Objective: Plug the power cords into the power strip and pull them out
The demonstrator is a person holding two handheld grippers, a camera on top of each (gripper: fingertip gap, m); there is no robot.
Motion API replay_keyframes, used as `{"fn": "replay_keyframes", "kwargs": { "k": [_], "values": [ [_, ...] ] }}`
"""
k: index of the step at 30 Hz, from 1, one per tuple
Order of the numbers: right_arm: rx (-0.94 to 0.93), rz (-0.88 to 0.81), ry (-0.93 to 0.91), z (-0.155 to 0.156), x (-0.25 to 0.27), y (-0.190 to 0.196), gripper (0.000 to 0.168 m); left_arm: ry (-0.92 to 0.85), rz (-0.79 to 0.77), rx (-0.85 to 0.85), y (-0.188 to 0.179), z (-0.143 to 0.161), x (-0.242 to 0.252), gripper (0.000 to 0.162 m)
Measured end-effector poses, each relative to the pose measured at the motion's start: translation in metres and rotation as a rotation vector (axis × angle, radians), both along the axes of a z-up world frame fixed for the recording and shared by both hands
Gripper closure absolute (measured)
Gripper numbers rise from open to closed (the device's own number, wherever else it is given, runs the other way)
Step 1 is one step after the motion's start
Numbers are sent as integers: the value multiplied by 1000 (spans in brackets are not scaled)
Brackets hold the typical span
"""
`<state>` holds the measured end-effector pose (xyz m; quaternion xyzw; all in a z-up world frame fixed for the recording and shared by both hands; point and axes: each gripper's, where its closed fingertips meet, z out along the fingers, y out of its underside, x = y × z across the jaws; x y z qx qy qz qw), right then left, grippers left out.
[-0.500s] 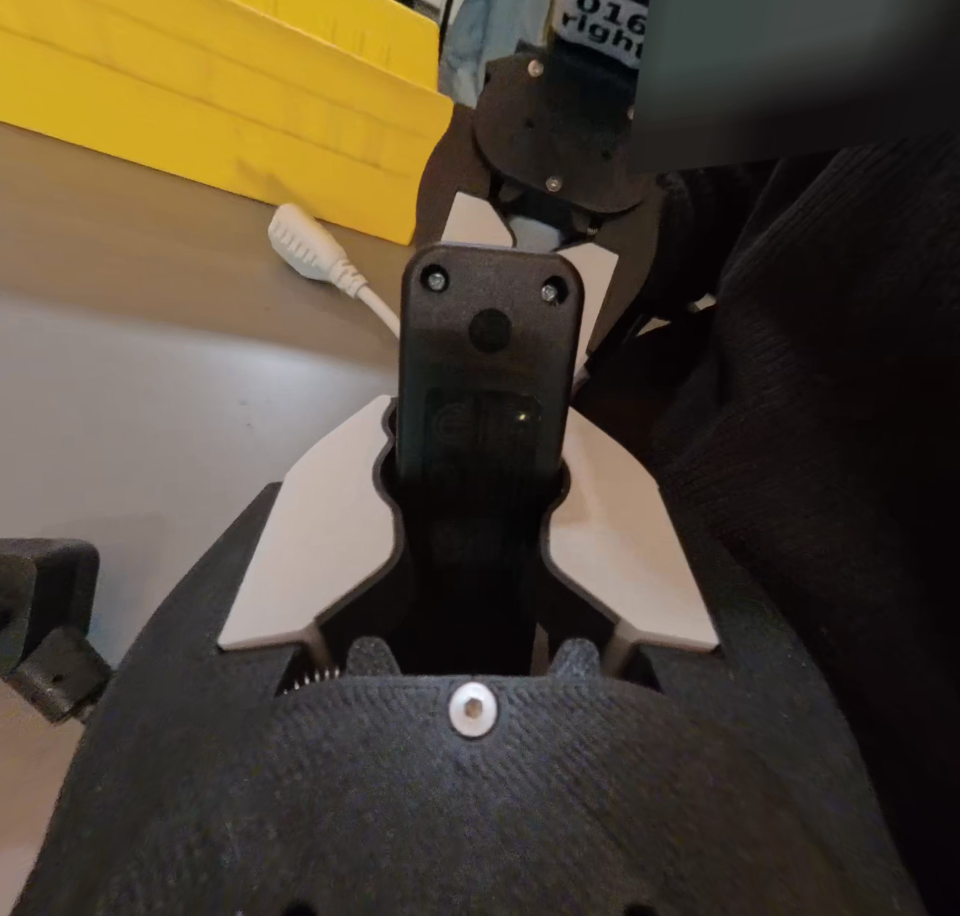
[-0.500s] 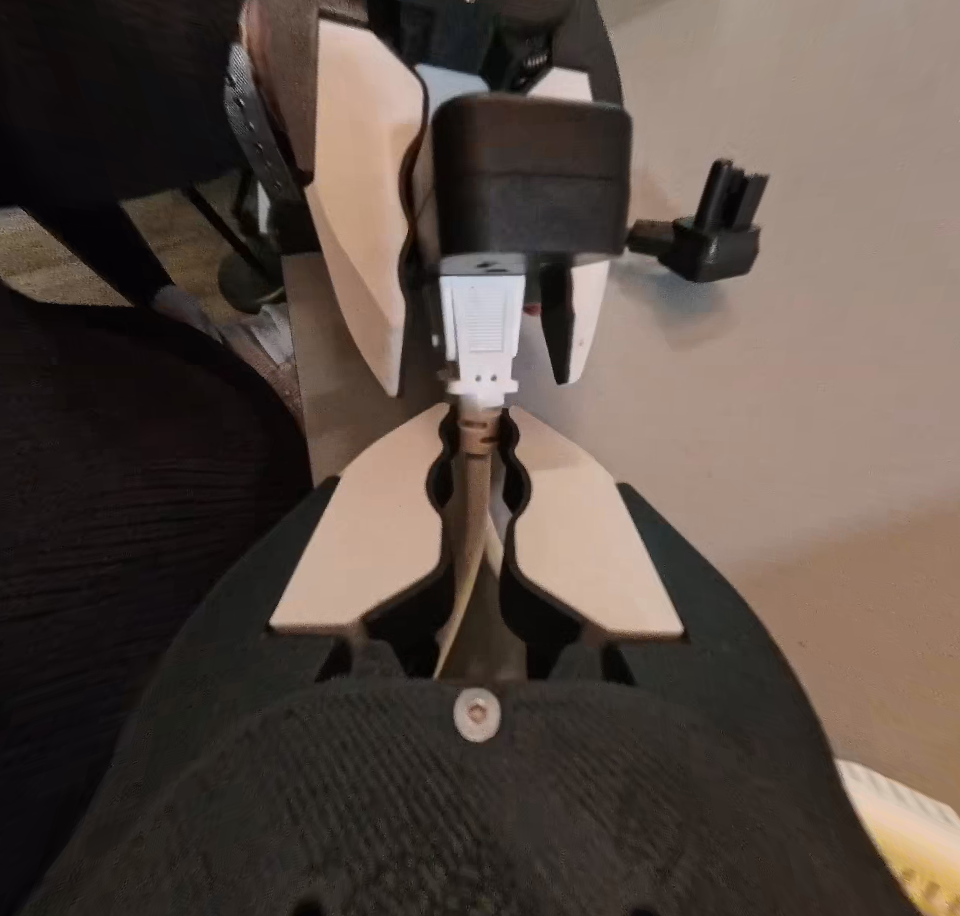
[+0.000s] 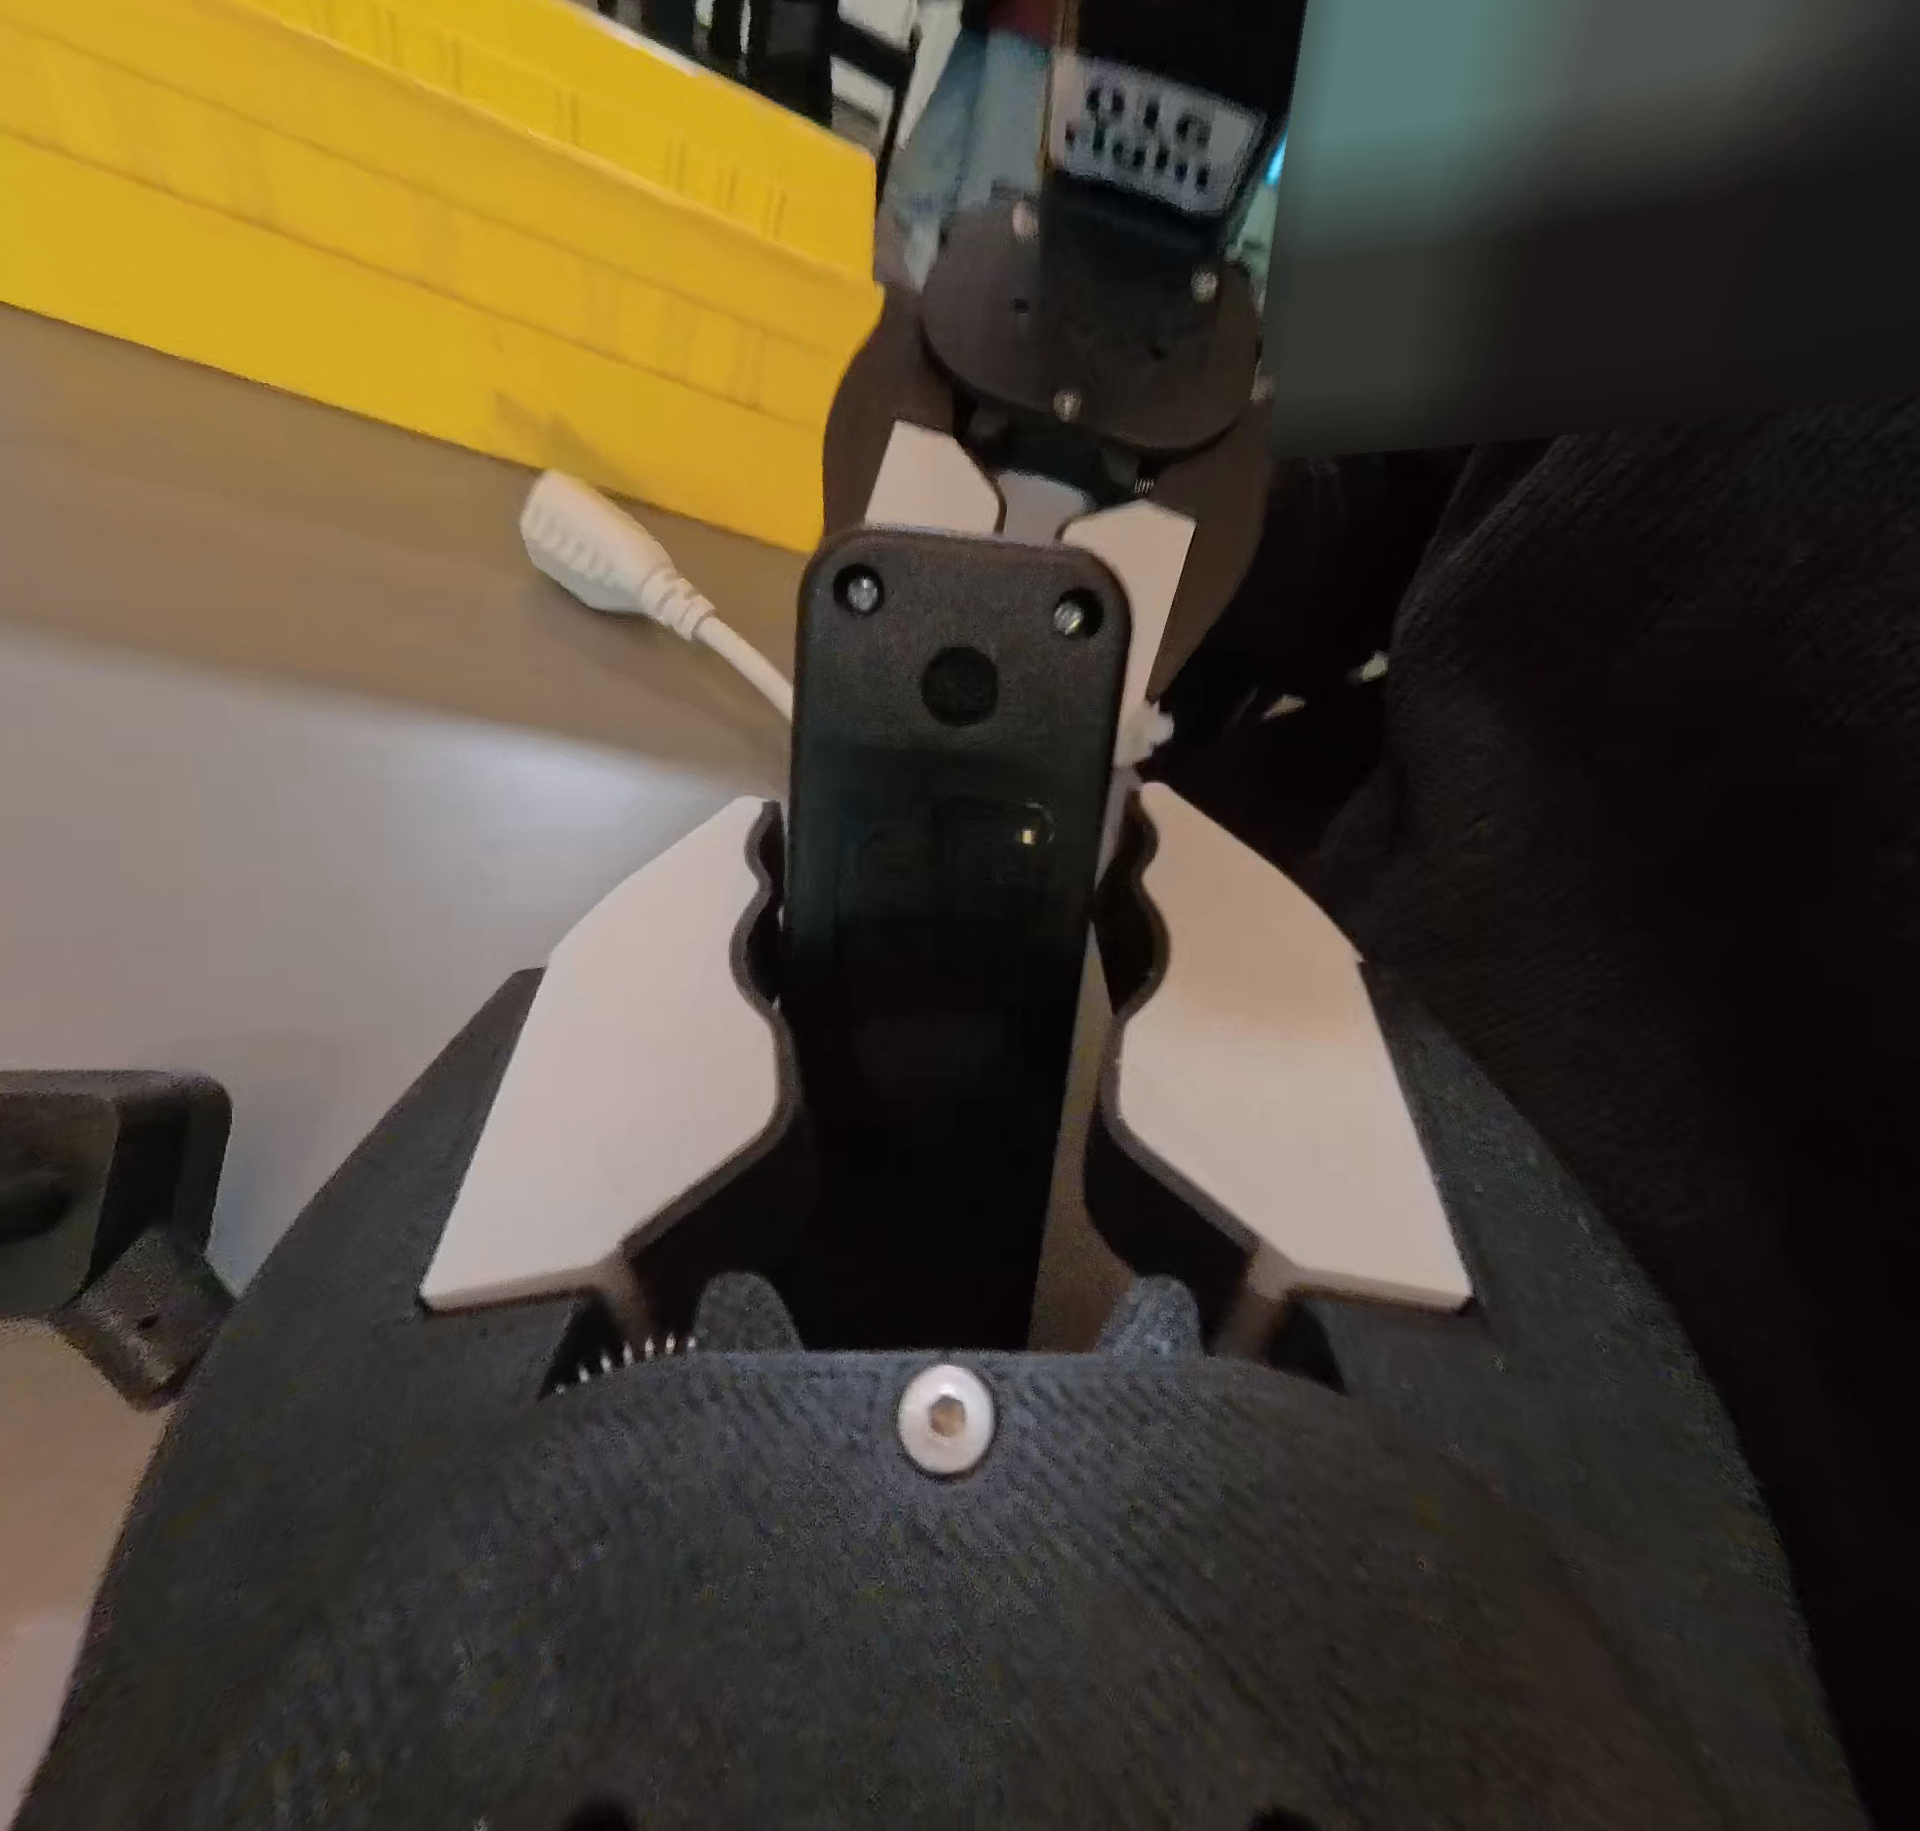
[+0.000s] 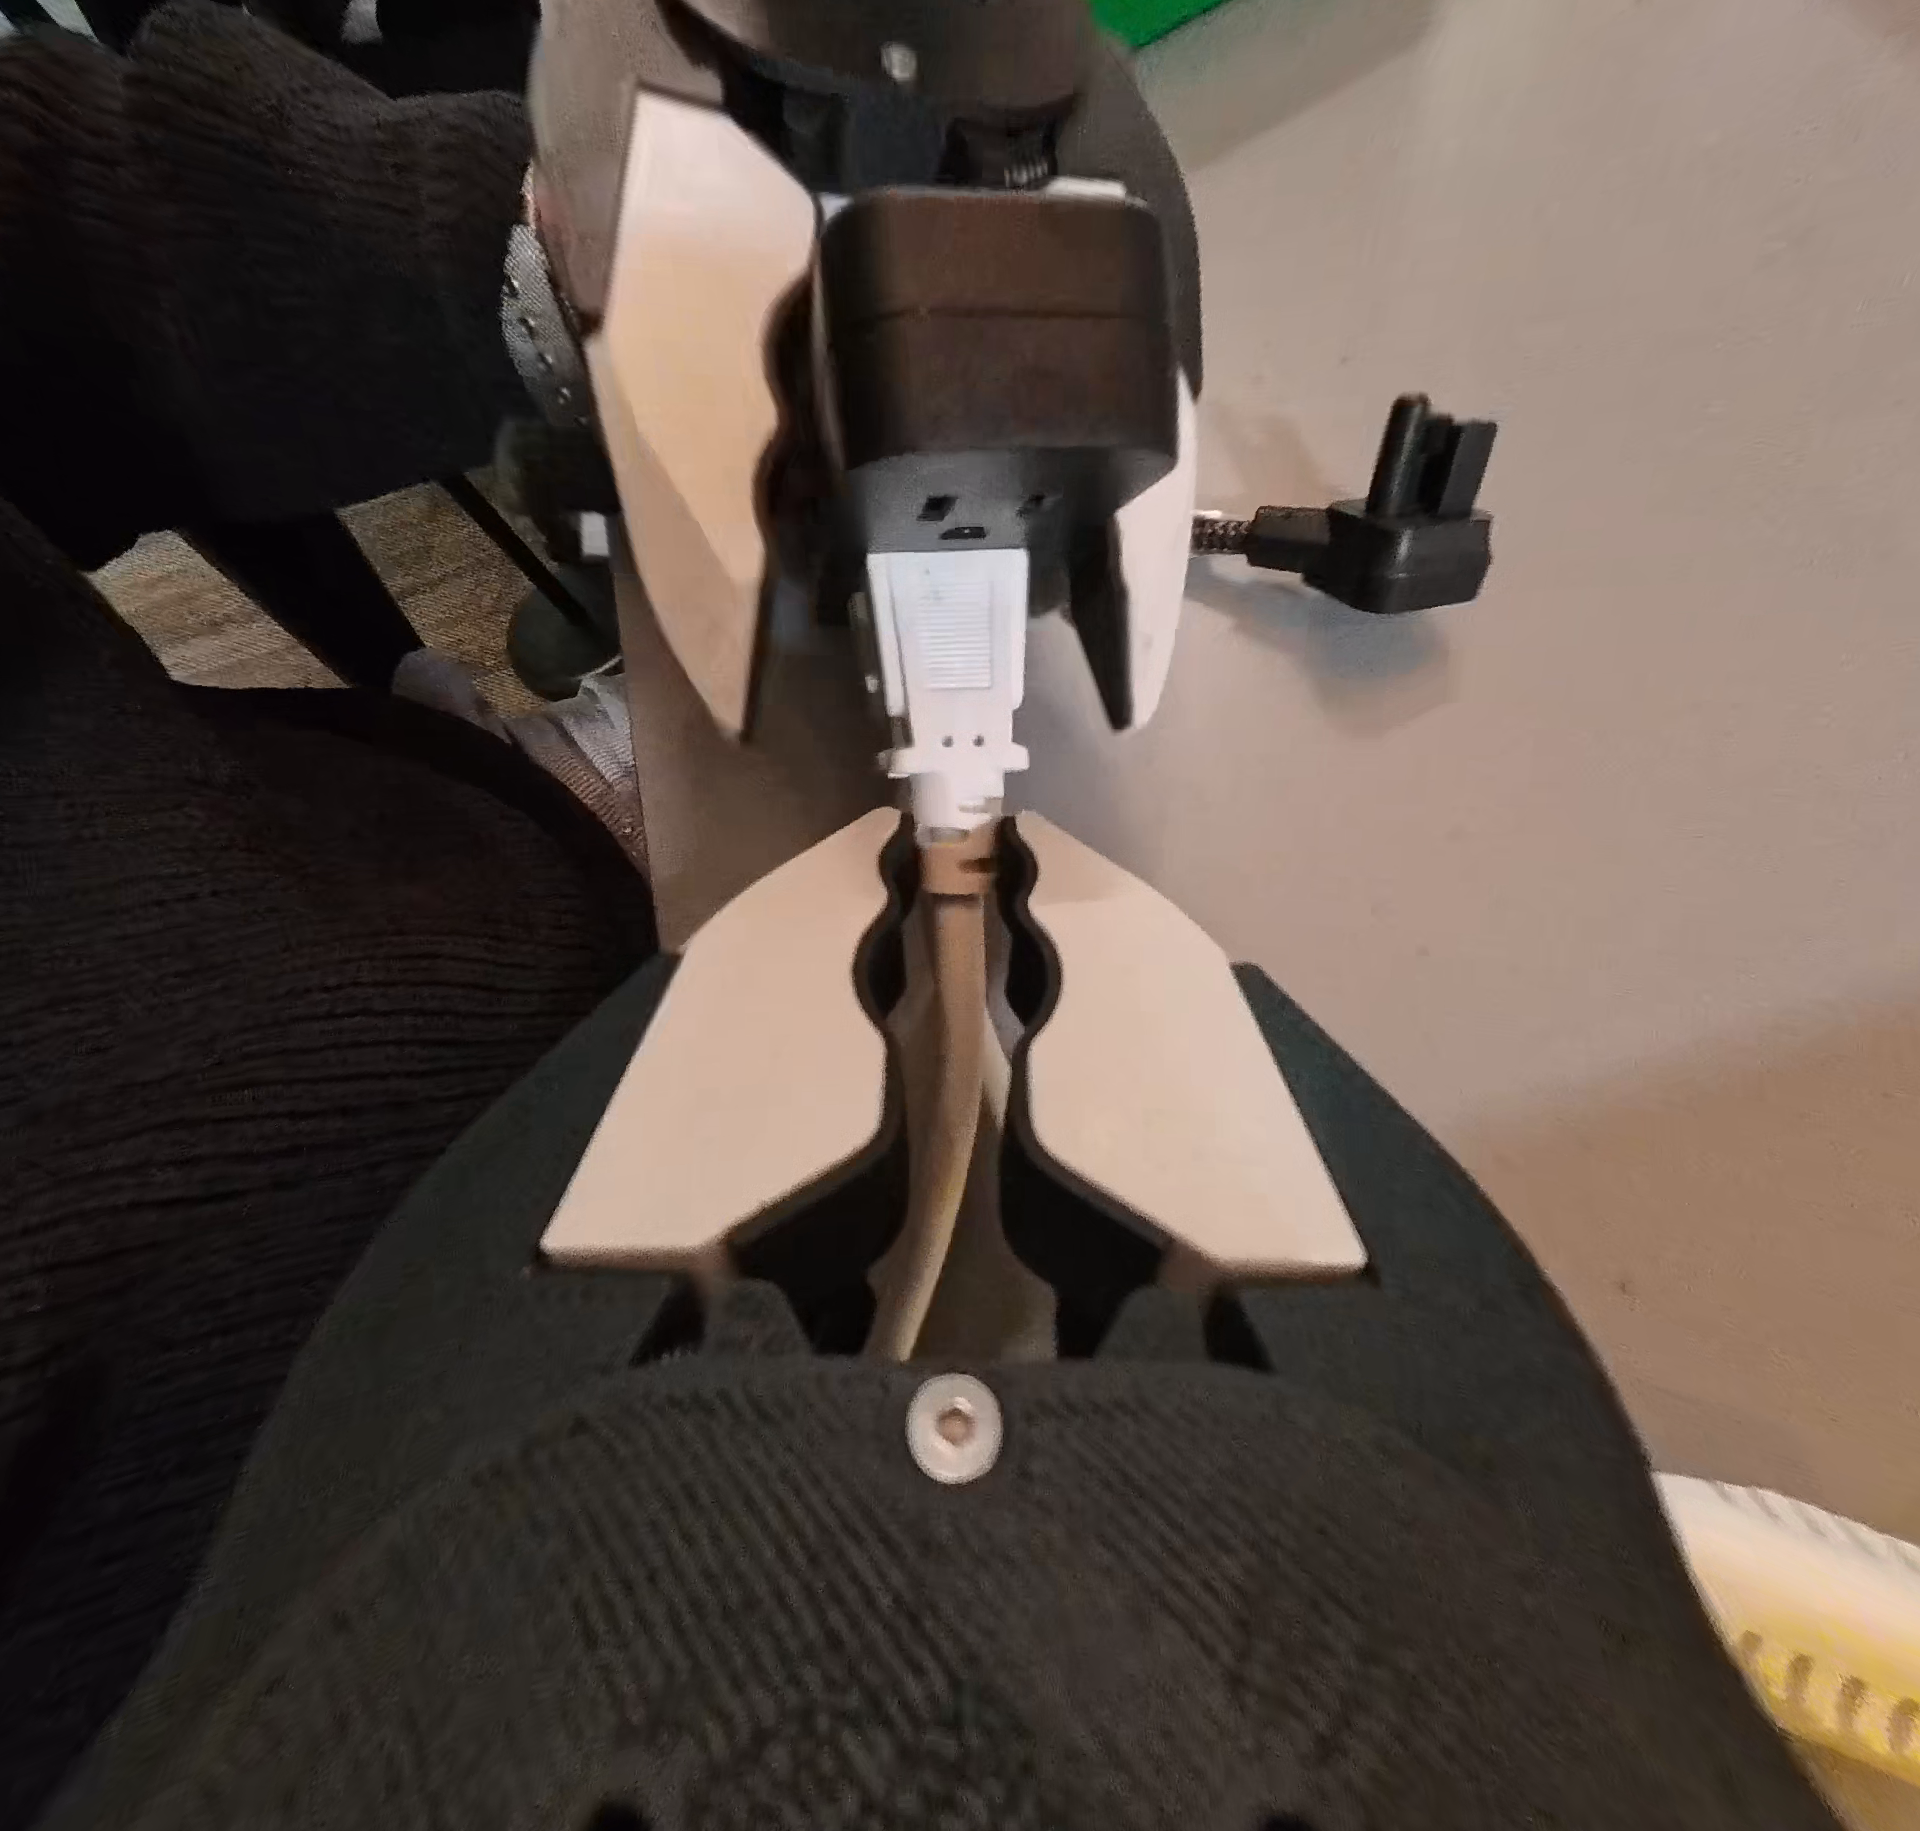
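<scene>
Mid plug-in or pull-out, hard to tell which: left hand-held gripper [image 3: 940, 908] clamped on black power strip [image 3: 951, 742] above tabletop [image 3: 312, 846], right hand-held gripper [image 4: 958, 831] pinching white plug [image 4: 951, 628] at its socket; next, straight axial motion.

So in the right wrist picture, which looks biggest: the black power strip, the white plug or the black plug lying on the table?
1. Black power strip, biggest.
2. White plug and black plug look about alike; the black one lies farther off, so I won't rank them.
</scene>
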<state>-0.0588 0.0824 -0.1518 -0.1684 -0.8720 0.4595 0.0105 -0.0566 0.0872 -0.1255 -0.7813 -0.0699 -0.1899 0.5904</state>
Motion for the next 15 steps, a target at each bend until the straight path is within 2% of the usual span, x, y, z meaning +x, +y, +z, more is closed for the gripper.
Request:
{"fn": "replay_keyframes", "kwargs": {
  "k": [3, 5, 8, 10, 12, 14, 15],
  "values": [
    [8, -46, 15, 0, -9, 5, 153, -50, 156, 187, -8, 46, -22, 72],
    [-2, -86, 11, 1, -14, 7, 153, -26, 320, 187, -10, 63, -39, 67],
    [-4, -161, 31, 3, -24, 10, 153, 101, 499, -49, -1, 48, -48, 68],
    [21, -193, 71, 4, -27, 12, 153, 283, 597, -268, 3, 27, -54, 68],
    [41, -203, 105, 5, -27, 12, 153, 515, 661, -460, 1, 13, -64, 77],
    [65, -202, 151, 5, -25, 11, 153, 670, 687, -516, 3, 14, -69, 97],
    [79, -202, 178, 6, -26, 11, 153, 683, 668, -510, 7, 14, -65, 114]
  ]
}}
